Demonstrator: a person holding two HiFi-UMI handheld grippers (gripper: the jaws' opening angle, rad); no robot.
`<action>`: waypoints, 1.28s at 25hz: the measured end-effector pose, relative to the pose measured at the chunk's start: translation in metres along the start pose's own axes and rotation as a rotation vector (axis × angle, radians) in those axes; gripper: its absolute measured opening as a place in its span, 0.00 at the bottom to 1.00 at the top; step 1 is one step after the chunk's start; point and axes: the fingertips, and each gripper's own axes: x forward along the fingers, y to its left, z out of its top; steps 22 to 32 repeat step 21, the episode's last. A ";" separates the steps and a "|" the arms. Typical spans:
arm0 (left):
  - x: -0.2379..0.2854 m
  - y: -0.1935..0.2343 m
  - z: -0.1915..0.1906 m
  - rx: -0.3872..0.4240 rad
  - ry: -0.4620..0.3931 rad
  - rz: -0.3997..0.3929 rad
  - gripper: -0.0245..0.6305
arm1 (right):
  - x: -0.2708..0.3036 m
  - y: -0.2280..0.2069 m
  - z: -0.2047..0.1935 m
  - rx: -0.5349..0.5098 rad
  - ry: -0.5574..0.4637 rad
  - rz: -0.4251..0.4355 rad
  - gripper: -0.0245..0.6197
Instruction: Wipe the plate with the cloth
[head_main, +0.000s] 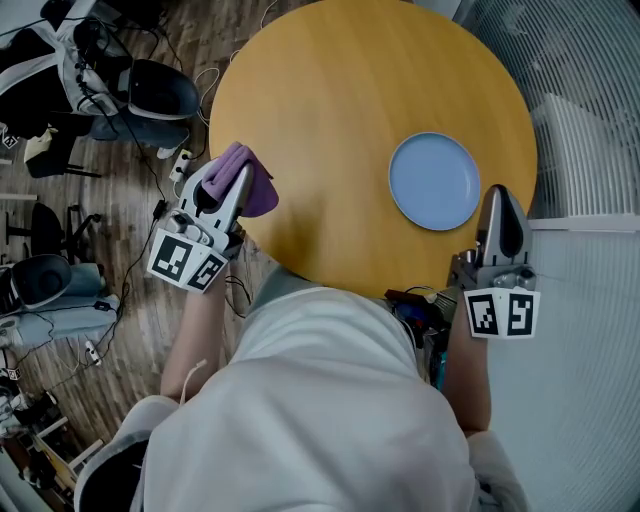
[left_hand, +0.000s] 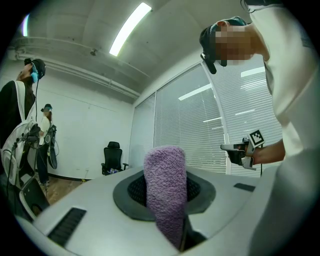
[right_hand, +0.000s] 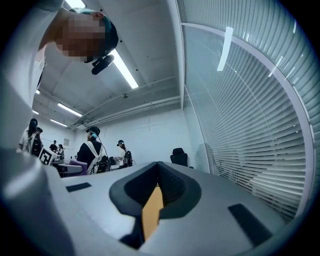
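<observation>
We stand in a large office room with a wood-plank floor (head_main: 125, 215) on the left and white slatted blinds (right_hand: 260, 125) on the right. Black office chairs (head_main: 160, 90) and loose cables (head_main: 135, 260) crowd the floor beside the table's left edge.

The round, honey-coloured wooden table (head_main: 330, 90) fills the upper middle of the head view, and most of its top is bare. That leaves broad free space between the two tools.

The round pale-blue plate (head_main: 434, 181) lies flat on the right part of the table, close to the near right edge.

The right gripper (head_main: 497, 192) sits just beside the plate's right rim, over the table's edge. Its tongs are pressed together with nothing held.

The left gripper (head_main: 243, 174) is at the table's left edge, well apart from the plate. Its tongs pinch the fuzzy purple cloth (head_main: 260, 190), which sticks up in a thick fold between them (its own view shows this plainly).

The only print we can make out is the black-and-white square markers, on the left cube (head_main: 187, 262) and the right cube (head_main: 502, 313).
</observation>
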 end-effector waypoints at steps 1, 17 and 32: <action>0.001 -0.003 0.002 0.002 0.000 0.000 0.16 | -0.001 -0.001 0.003 0.001 -0.001 0.001 0.07; 0.014 0.010 0.002 0.013 0.008 -0.004 0.16 | 0.021 0.005 0.009 -0.015 -0.006 0.016 0.07; 0.013 0.010 0.002 0.018 0.014 -0.002 0.16 | 0.020 0.006 0.008 -0.015 -0.002 0.017 0.07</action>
